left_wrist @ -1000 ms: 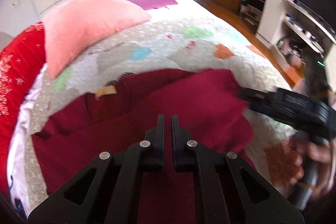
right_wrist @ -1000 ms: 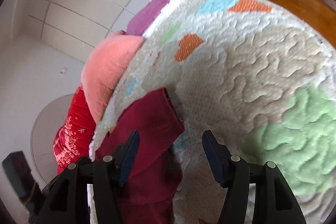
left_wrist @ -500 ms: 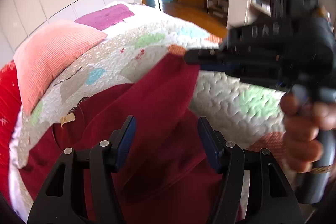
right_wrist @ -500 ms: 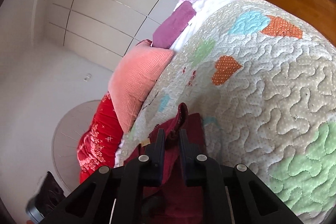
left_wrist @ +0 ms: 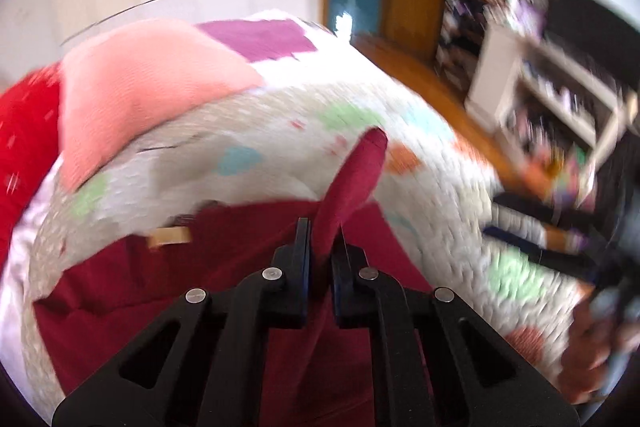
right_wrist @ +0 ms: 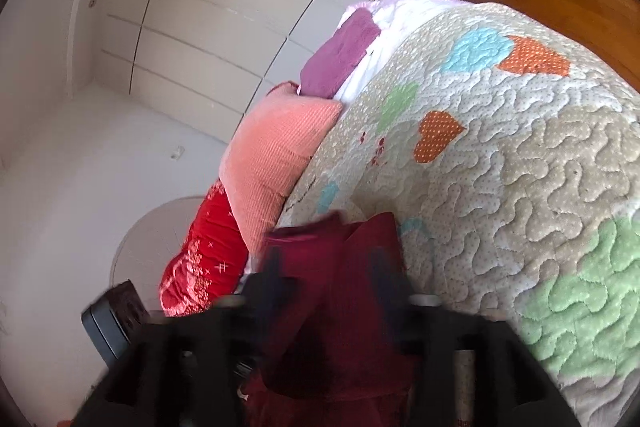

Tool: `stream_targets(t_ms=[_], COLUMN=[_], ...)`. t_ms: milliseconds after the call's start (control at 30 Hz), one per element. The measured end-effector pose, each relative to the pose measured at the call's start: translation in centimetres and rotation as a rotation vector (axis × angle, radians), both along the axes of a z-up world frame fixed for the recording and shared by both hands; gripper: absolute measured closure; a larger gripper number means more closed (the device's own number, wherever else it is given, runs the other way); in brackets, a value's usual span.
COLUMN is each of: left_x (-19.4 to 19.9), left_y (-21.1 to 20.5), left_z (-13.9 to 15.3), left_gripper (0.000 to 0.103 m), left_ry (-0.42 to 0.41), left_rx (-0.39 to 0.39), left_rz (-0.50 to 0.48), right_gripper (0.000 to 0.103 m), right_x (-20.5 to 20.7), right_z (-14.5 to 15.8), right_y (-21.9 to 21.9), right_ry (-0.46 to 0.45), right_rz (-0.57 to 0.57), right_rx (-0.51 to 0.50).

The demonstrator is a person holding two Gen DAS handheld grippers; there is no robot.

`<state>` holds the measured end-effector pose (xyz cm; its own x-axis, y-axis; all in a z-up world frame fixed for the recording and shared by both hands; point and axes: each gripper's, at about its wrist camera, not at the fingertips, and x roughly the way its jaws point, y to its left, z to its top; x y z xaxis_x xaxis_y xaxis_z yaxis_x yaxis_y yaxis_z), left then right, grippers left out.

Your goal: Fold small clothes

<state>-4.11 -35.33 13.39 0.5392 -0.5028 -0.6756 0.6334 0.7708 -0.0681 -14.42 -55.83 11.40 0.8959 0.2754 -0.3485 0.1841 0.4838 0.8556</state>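
Left wrist view: garment (left_wrist: 224,267) lies on the quilt (left_wrist: 280,131), its corner pinched in the nearly closed left gripper (left_wrist: 320,239), while the right gripper (right_wrist: 326,263), blurred, seems spread apart and empty; the corner should be drawn across evenly, edges aligned.

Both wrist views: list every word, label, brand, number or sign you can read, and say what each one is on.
No text can be read in either view.
Tan tag on the maroon garment: blurred, no lettering can be made out.
Red cushion: white marks are patterns, not letters.
Shelf clutter: smeared by motion, unreadable.
Quilt: hearts only, no words.
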Motion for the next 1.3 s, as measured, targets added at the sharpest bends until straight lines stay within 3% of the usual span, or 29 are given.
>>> stream_targets(t_ms=[100,167,233,333,467,533,567,600,667,767,833,900,967,1033,1133,1300], left_x=[1.3,1.6,2.1,2.5,1.6,1.5,1.6,1.9,1.9,1.5,1.4,1.9,2.3,1.4,-0.3,-1.4], left_y=[7.3,11.0,15.7,19.3,20.0,19.8,19.8,19.8,19.9,20.3,20.6,21.0,21.9,23.4,24.3,26.2], left_z=[1.6,0.5,-2.8,-7.2,-9.2,-9.1,-8.6,-7.8,-5.4,-2.9,-3.9,-7.0,-9.9,-10.6,-9.2,-6.6], left_gripper=[0.096,0.096,0.096,0.096,0.096,0.096,0.096,0.096,0.096,0.096,0.096,0.096,0.094,0.091,0.080,0.059], left_ry=[0.006,0.023,0.098,0.230,0.264,0.261,0.254,0.238,0.173,0.071,0.076,0.181,0.318,0.366,0.299,0.178], left_rx=[-0.127,-0.149,-0.191,-0.236,-0.272,-0.286,-0.305,-0.320,-0.353,-0.352,-0.321,-0.243,-0.214,-0.267,-0.222,-0.236], left_rz=[0.122,0.203,0.304,0.378,0.384,0.376,0.367,0.359,0.337,0.338,0.358,0.402,0.422,0.427,0.454,0.533], right_gripper=[0.035,0.035,0.035,0.035,0.037,0.057,0.075,0.086,0.094,0.095,0.095,0.090,0.080,0.076,0.074,0.075], right_x=[0.8,1.5,2.4,3.9,6.1,7.4,8.0,8.3,8.0,6.1,5.6,6.2,7.1,5.9,3.9,4.0], right_z=[-0.4,-1.0,-1.5,-1.9,-2.7,-3.3,-3.5,-3.7,-3.0,0.2,0.8,-0.5,-2.8,-2.8,-0.7,0.9], right_y=[1.9,3.4,4.6,6.1,6.7,6.8,6.8,6.8,6.8,7.1,7.8,8.4,8.0,7.2,7.7,11.4], right_ry=[0.099,0.162,0.209,0.262,0.297,0.306,0.307,0.314,0.291,0.203,0.171,0.203,0.336,0.319,0.274,0.168], right_rz=[0.068,0.096,0.115,0.125,0.138,0.148,0.162,0.162,0.141,0.067,0.044,0.050,0.089,0.057,0.049,0.243], right_rx=[-0.119,-0.211,-0.286,-0.386,-0.440,-0.467,-0.477,-0.488,-0.496,-0.548,-0.585,-0.630,-0.600,-0.538,-0.580,-0.597])
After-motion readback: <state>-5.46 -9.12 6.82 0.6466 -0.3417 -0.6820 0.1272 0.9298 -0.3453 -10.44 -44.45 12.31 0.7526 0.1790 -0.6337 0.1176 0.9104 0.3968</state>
